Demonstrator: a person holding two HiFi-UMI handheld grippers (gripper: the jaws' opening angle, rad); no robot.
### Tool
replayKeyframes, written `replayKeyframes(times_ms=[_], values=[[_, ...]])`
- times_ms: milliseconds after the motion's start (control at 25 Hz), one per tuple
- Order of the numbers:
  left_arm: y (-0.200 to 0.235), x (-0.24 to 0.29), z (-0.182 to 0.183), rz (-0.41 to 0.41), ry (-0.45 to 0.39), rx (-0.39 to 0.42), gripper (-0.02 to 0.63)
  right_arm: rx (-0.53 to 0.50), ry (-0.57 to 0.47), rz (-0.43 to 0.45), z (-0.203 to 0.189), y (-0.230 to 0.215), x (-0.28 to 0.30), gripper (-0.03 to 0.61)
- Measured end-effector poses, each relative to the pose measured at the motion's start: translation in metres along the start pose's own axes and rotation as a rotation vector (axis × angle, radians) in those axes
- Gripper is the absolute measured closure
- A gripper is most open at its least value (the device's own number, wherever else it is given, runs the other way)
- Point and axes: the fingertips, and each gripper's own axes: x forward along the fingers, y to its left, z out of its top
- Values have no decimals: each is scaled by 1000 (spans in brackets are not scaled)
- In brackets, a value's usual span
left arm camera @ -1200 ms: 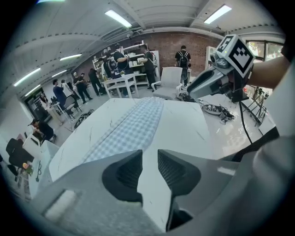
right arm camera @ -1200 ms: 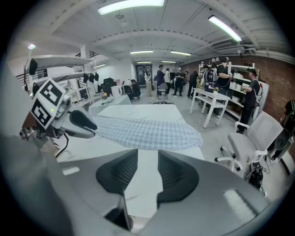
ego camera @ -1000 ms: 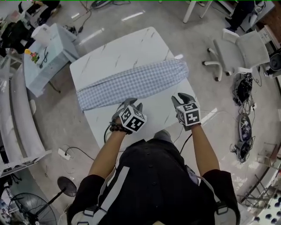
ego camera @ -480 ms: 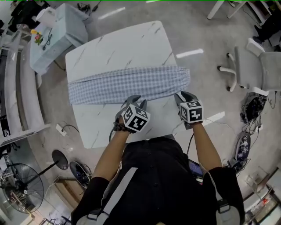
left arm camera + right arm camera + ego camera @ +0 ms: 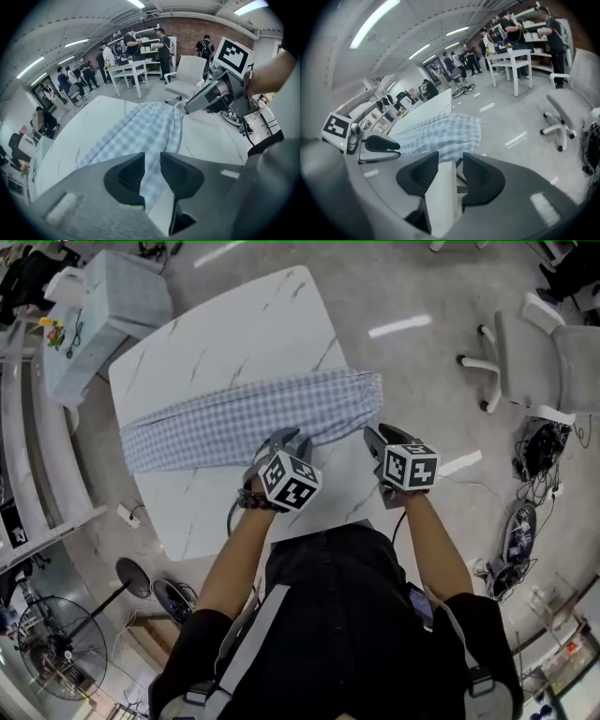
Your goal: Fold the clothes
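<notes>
A blue-and-white checked garment [image 5: 234, 418] lies in a long folded strip across the white marble table [image 5: 225, 334]. My left gripper [image 5: 286, 439] hangs over the strip's near edge, right of its middle. Its jaws stand slightly apart with nothing between them, and the checked garment [image 5: 140, 133] shows beyond the left gripper [image 5: 152, 157]. My right gripper [image 5: 373, 435] hovers just in front of the strip's right end. Its jaws have just been opening and hold nothing. In the right gripper view the right gripper [image 5: 451, 159] points at the checked garment [image 5: 440, 131].
A white office chair [image 5: 534, 343] stands on the floor to the right, with cables [image 5: 520, 540] beyond the table's near right corner. A small table under a pale cloth [image 5: 103, 310] sits at far left, a fan [image 5: 47, 652] at bottom left. People stand far off.
Both grippers have moved forward and down towards the garment's near edge. The left one now overlaps that edge. The right one has rolled and its jaws stand a little wider.
</notes>
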Motion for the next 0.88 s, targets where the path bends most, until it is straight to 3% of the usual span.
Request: replayKeyframes(times_ms=[120, 280, 480, 560, 880], values=[[-3, 8, 13, 1, 2, 19, 500, 96, 11, 51, -3, 3, 6, 401], [-3, 17, 25, -1, 10, 39, 500, 131, 28, 63, -3, -2, 11, 342], [0, 30, 19, -22, 56, 44, 500, 397, 48, 162, -6, -13, 22, 328], [0, 31, 15, -29, 68, 39, 500, 458, 62, 209, -7, -13, 29, 320], [-5, 37, 10, -36, 83, 36, 500, 503, 87, 305, -2, -5, 46, 310]])
